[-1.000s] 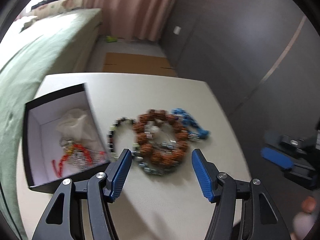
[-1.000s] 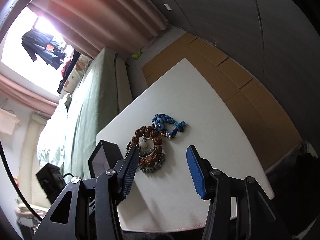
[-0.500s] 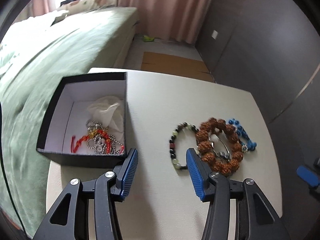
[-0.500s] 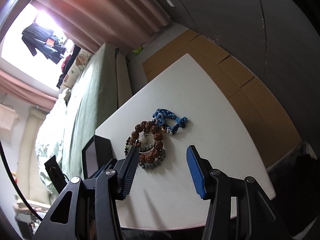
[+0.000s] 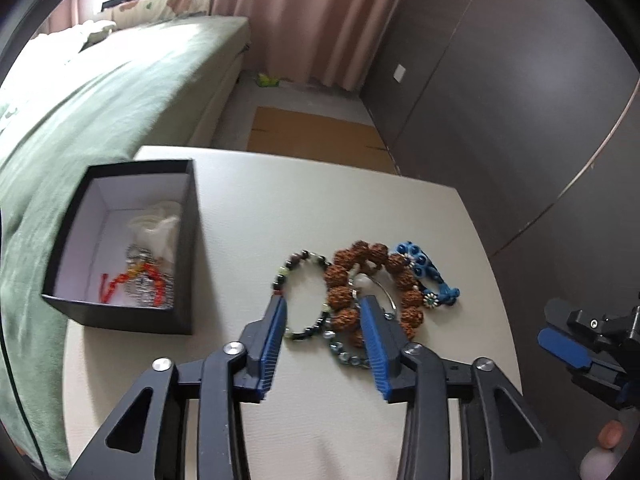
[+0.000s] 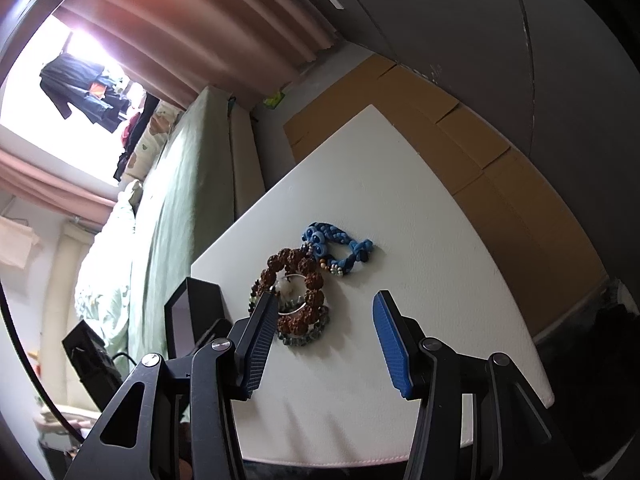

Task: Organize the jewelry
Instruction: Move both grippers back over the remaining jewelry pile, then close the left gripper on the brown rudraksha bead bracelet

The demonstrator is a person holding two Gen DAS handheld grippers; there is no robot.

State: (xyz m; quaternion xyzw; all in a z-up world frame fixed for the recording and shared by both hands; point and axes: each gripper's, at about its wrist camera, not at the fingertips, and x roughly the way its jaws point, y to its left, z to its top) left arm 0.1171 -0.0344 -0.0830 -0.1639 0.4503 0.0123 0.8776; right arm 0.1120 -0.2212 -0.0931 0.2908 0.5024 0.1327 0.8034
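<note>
From the left wrist camera, the left gripper [image 5: 324,320] hangs above a heap of bracelets on the white square table [image 5: 332,208], its jaws closing with nothing yet pressed between the blue pads. Four bracelets can be counted: a thin dark-beaded bracelet [image 5: 298,294], a chunky brown seed-bead bracelet [image 5: 372,292], a blue knotted cord bracelet [image 5: 426,278] and a grey-green bead bracelet [image 5: 346,354] half hidden under the brown one. One open black cardboard box with white lining [image 5: 128,240] stands well to the left, holding a red-and-silver tangle that is hard to make out. The far half of the table is bare.

From the right wrist camera, the right gripper [image 6: 326,338] hovers half-open and empty beside the heap, bare table under it. The box [image 6: 196,316] is partly cut off by its left finger.
</note>
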